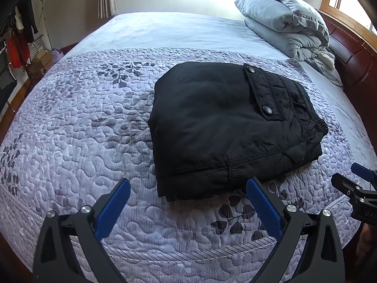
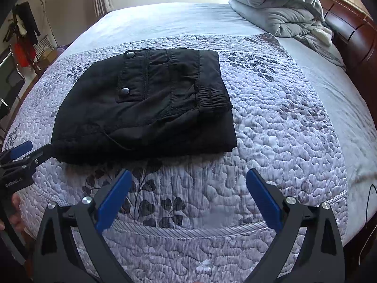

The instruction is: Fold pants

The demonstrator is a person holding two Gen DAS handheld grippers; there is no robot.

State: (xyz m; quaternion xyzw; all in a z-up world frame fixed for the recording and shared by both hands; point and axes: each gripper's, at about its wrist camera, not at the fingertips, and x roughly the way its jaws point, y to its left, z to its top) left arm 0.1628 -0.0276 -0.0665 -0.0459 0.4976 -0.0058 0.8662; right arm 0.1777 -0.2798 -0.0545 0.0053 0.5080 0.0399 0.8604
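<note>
Left wrist view: folded black pants (image 1: 226, 127) on quilted bedspread (image 1: 94, 122)

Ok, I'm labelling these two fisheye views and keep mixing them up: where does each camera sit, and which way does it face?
Left wrist: sits on the left gripper, looks across the bed at the black pants, which lie ahead and slightly right; its own open blue-padded fingers show, and the right gripper at the right edge.
Right wrist: sits on the right gripper, faces the same way, pants ahead-left; the left gripper shows at the left edge.
Shared: folded pants, quilt, pillows.
</note>
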